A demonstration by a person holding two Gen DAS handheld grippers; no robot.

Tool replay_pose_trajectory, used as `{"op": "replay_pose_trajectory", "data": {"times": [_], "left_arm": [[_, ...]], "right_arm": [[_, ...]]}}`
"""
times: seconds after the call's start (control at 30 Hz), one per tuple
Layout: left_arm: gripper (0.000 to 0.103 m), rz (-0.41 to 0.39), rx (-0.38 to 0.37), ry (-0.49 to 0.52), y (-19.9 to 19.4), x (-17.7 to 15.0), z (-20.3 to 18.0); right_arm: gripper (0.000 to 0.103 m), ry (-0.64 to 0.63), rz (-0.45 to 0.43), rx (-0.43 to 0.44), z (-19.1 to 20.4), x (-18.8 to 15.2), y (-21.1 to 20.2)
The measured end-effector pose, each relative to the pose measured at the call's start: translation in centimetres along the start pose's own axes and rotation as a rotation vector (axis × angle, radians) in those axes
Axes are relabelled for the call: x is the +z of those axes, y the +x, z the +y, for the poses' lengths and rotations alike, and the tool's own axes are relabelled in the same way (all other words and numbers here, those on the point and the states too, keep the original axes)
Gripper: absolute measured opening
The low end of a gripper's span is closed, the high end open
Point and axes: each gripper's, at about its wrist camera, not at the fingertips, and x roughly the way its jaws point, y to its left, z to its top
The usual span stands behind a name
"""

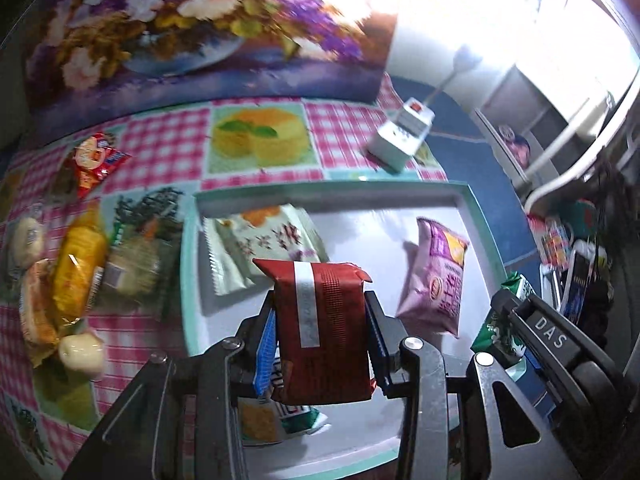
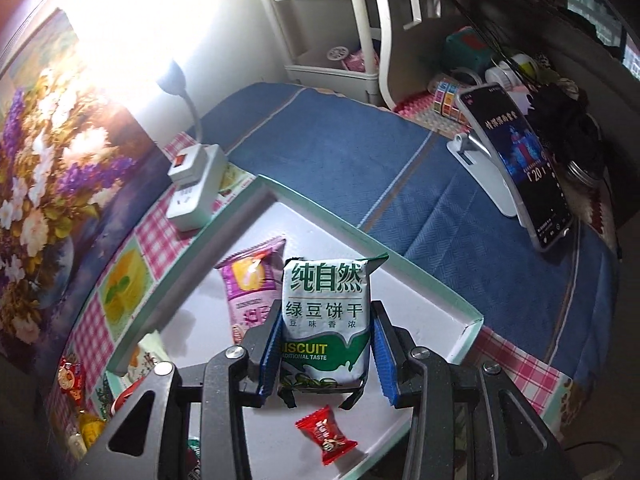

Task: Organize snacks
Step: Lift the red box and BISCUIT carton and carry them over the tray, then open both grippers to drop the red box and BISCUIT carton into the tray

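Observation:
My left gripper [image 1: 322, 316] is shut on a dark red snack packet [image 1: 324, 332] and holds it above a white tray with a mint rim [image 1: 332, 190]. In the tray lie a pale green packet [image 1: 260, 248], a purple packet [image 1: 436, 276] and a small packet under the gripper [image 1: 296, 420]. My right gripper [image 2: 326, 344] holds a green-and-white biscuit packet [image 2: 326, 320] over the tray's right part [image 2: 464, 308]; it also shows in the left wrist view [image 1: 502, 320]. A red candy [image 2: 325, 435] and the purple packet [image 2: 252, 284] lie in the tray.
Several loose snacks [image 1: 76, 272] and a red packet [image 1: 94, 162] lie on the checked cloth left of the tray. A white power strip [image 2: 196, 184] sits behind the tray. A phone on a stand [image 2: 516, 160] stands on the blue cloth at right. A flower picture [image 1: 192, 24] lines the back.

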Motion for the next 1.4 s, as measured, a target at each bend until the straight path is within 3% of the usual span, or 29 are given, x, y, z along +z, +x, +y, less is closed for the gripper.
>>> {"op": "replay_pose_trajectory", "data": {"times": [0.43,0.73,0.8,0.87,0.93,1.2,1.3,1.4], "left_arm": [[0.041,0.020,-0.011,0.013,0.2,-0.4,-0.7],[0.043,0.012,-0.003,-0.056,-0.7,0.1,1.2],[0.055,0.017,0.018,-0.081,-0.7,0.2,2.0],[0.072,0.020,0.041,-0.113,-0.8,0.1,2.9],[0.083,0.019,0.058,-0.160,-0.8,0.1,4.0],[0.086,0.017,0.128,-0.296,-1.0,-0.4,8.0],[0.098,0.023,0.182,-0.353,-1.0,-0.5,9.8],[0.098,0.035,0.202,-0.416,-0.9,-0.8,11.7]], "right_arm": [[0.044,0.005,0.072,-0.013,-0.3,-0.5,1.5],[0.044,-0.005,0.081,-0.021,-0.1,-0.5,1.8],[0.044,-0.005,0.078,-0.027,-0.1,-0.5,1.7],[0.050,-0.009,0.067,-0.039,-0.1,-0.5,1.6],[0.074,-0.013,0.055,-0.049,-0.2,-0.4,1.5],[0.077,-0.024,0.065,-0.050,-0.1,-0.5,1.8],[0.082,-0.031,0.061,-0.049,0.0,-0.6,1.8],[0.094,-0.040,0.047,-0.038,0.2,-0.6,1.7]]}}
